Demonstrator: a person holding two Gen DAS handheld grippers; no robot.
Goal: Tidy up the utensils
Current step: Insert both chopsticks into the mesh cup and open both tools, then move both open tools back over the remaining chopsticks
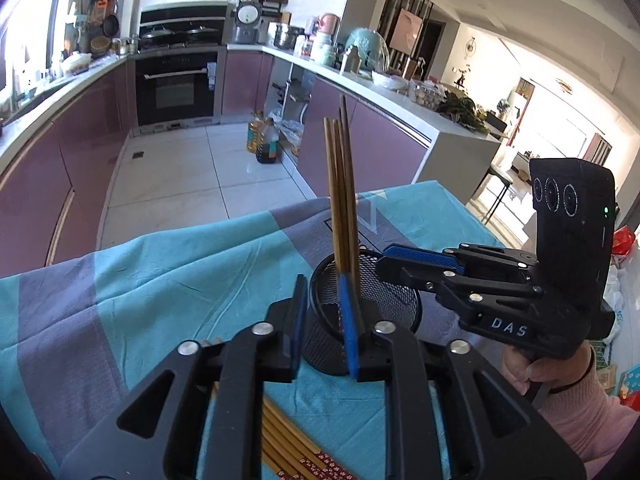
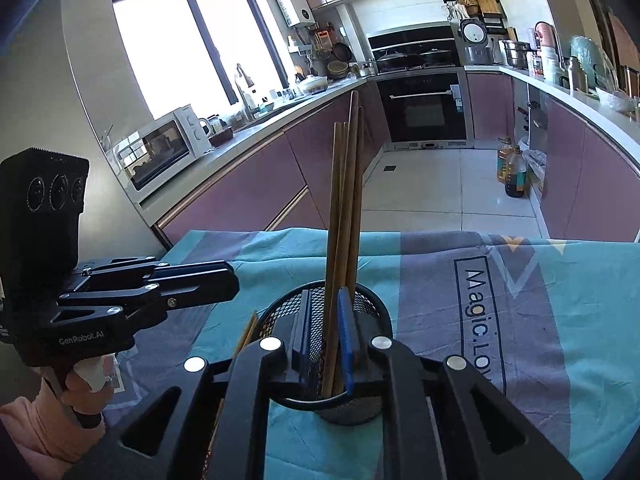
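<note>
Setting: kitchen with mauve cabinets, an oven at the far end, and a near counter (image 1: 120,280) covered by a teal and grey cloth.
Holder: black wire-mesh cup (image 1: 384,304) stands upright on the cloth, just beyond both claws; in the right wrist view its rim (image 2: 320,400) lies under the claw.
Stored utensils: four brown wooden chopsticks (image 1: 342,200) stand in the cup, leaning slightly together, tips up.
Loose utensils: more chopsticks (image 1: 288,444) lie flat on the cloth, near, under the left claw.
Left claw (image 1: 324,332): jaws slightly parted, nothing pressed between the pads; released.
Right claw (image 2: 324,340): jaws narrowly apart around the standing chopsticks; pads seem not to squeeze them, so it is judged released.
Handling: chopsticks look light, stiff and smooth, likely to roll or slip; a pinch near the middle, across the shaft, should hold steadier than one near a tip.
Risk: the mesh cup looks light and may tip if the standing sticks are nudged sideways.
</note>
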